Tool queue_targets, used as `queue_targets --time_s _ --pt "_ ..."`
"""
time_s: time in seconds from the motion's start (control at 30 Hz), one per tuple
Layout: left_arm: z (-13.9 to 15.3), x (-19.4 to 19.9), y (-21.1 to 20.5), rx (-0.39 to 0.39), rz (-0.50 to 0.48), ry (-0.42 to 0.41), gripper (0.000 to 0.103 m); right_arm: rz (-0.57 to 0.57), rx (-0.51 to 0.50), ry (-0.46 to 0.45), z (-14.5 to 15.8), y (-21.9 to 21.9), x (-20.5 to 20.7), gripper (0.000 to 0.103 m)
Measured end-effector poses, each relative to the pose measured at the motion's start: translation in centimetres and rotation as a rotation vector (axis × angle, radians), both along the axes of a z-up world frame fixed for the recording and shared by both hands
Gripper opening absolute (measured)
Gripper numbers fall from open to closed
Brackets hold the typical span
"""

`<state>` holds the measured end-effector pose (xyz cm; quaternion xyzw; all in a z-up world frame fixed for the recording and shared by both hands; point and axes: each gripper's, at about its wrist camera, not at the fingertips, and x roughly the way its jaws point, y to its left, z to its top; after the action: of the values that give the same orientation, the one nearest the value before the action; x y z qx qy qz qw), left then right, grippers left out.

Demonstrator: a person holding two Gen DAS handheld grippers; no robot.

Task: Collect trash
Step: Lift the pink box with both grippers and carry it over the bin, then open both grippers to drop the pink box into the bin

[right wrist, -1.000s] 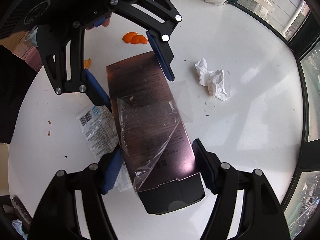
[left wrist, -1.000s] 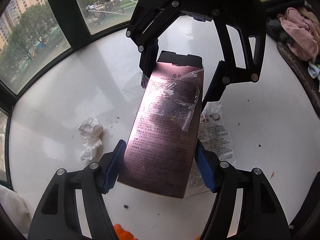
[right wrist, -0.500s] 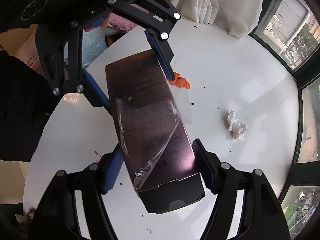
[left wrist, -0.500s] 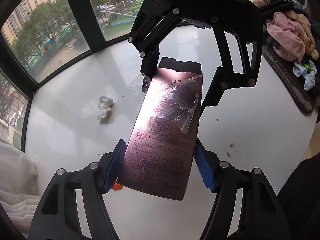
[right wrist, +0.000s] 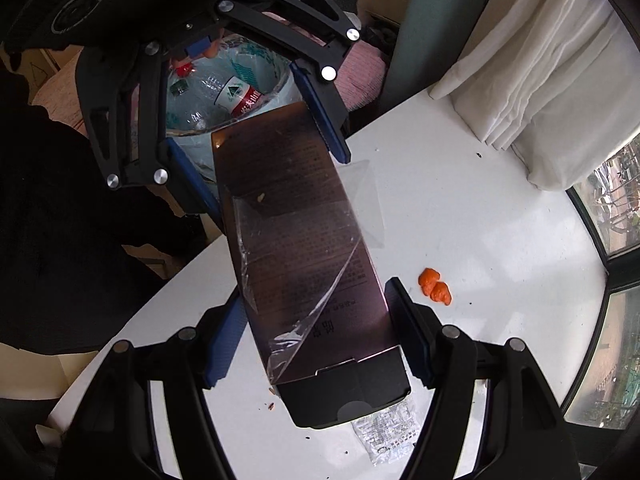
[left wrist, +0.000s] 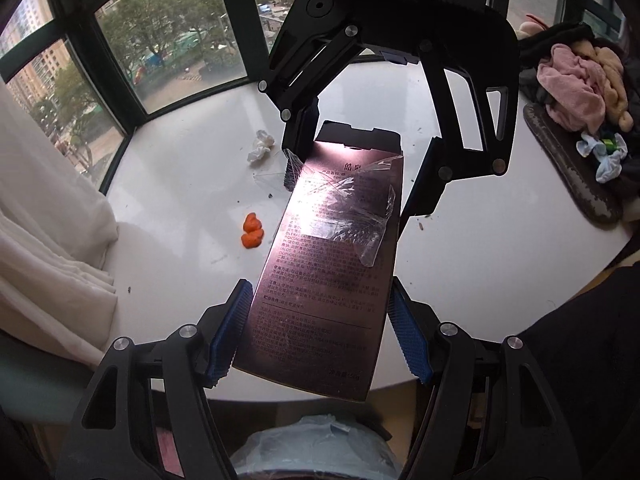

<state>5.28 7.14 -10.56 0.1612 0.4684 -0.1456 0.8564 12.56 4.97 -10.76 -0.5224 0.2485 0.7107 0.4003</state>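
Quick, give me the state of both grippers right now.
Left gripper: shut on the near end of the purple box.
Right gripper: shut on the box's black-flapped end.

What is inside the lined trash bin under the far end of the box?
Inside the bin, a clear plastic bottle with a red and white label lies on the liner. The box, the left tongs and a dark sleeve cover the rest of the bin.

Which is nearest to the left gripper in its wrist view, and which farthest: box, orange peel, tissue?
1. Box, held between the left gripper pads.
2. Orange peel, on the table left of the box.
3. Tissue, farther back, near the window.
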Motion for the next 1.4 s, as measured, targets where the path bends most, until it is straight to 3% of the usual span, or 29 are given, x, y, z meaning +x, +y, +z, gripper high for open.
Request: queue_targets --time_s 0.37,0.67,1.0,1.4 --pt "1.5 -14.2 5.4 0.012 0.217 0.016 0.065 0.217 0.011 0.022 0.3 7.3 -13.0 0.066" --pt "0.4 -23.8 8.4 0.000 0.337 0.056 0.065 0.330 -0.011 0.055 -1.1 11.5 -22.0 0.066" --pt "-2.1 -26.8 10.4 -0.017 0.402 0.097 0.065 0.382 -0.036 0.051 -3.3 13.1 -26.0 0.065" --pt "-5.4 -25.2 11.8 -0.023 0.421 0.171 0.065 0.379 -0.057 0.084 -6.7 14.2 -25.9 0.066"
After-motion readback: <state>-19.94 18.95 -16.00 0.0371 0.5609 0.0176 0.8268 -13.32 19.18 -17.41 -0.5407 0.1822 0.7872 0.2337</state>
